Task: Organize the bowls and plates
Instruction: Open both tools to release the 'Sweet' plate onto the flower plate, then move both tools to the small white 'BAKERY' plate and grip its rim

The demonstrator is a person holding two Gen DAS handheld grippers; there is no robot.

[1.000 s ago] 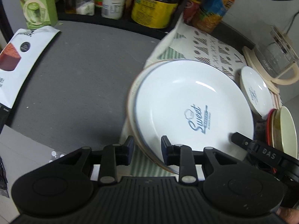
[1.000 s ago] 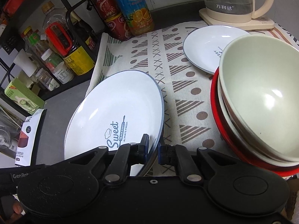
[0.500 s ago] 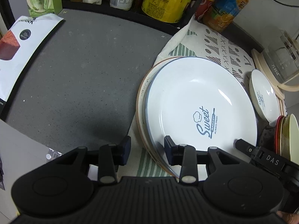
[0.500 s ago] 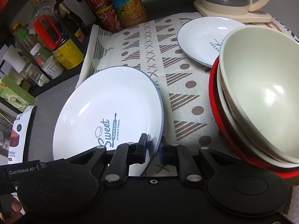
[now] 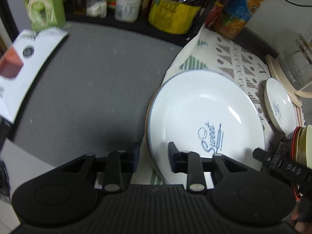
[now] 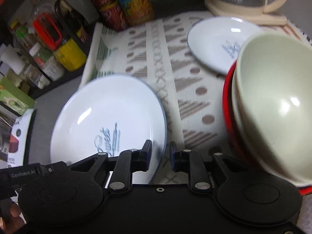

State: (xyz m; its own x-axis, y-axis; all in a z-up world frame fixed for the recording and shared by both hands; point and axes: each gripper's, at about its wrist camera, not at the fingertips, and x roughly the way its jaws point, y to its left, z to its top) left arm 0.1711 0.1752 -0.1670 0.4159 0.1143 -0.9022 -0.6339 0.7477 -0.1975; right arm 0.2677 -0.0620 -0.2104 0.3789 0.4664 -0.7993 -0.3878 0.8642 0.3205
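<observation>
A large white plate with blue "Sweet" lettering lies on top of a plate stack on the patterned cloth; it also shows in the right wrist view. My left gripper is open, its jaws either side of the stack's near rim. My right gripper is open, its jaws standing apart around the plate's right rim. A small white plate lies at the back. A stack of bowls, cream on red, stands at the right.
A rack with bottles and jars lines the back. A glass kettle on a cream base stands at the back right. A white packet lies on the grey counter at the left.
My right gripper has opened and let go of the large plate, which now lies flat on the stack. My left gripper has opened wider. Both views have shifted a little.
</observation>
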